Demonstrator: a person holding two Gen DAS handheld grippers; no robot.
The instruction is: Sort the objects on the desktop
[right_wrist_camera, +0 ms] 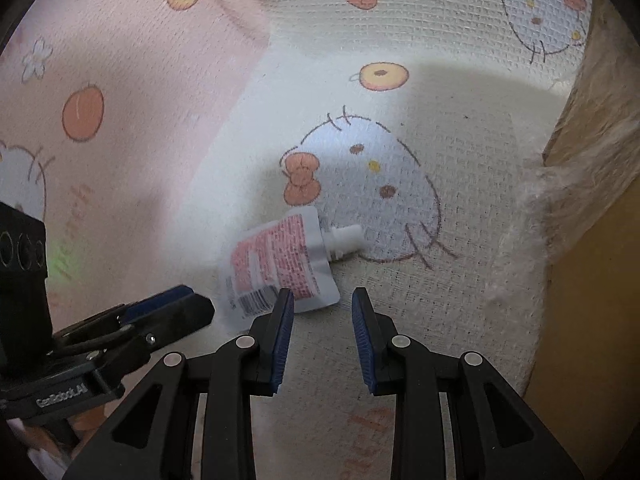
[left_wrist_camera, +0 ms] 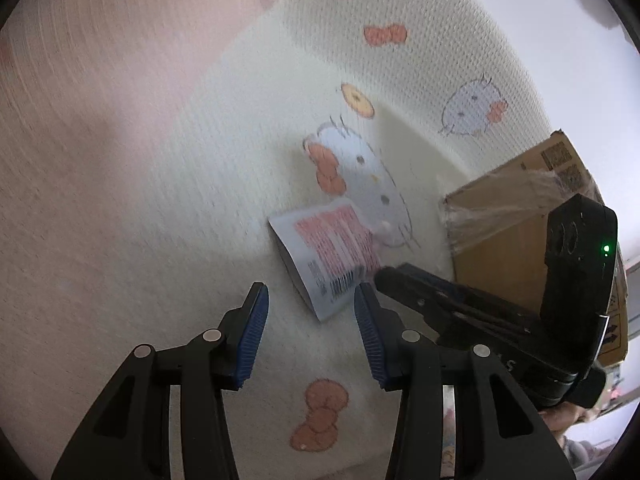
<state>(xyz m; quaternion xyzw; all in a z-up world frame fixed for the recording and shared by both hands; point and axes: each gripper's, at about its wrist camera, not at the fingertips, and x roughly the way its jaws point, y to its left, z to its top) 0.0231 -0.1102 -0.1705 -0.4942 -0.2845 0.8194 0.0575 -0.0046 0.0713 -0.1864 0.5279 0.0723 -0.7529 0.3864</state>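
Pouch (right_wrist_camera: 280, 266): lies flat on the cartoon-print cloth (right_wrist_camera: 400, 320), spout toward the cardboard box (right_wrist_camera: 592, 160).
Left gripper (left_wrist_camera: 311, 320): fingers apart, empty (just beside pouch).
Right gripper (right_wrist_camera: 323, 324): fingers apart, empty.

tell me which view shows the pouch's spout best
The right wrist view: the pouch lies sharp and whole there, its white spout plain. The left wrist view shows the pouch blurred, spout smeared, one corner behind the right gripper.
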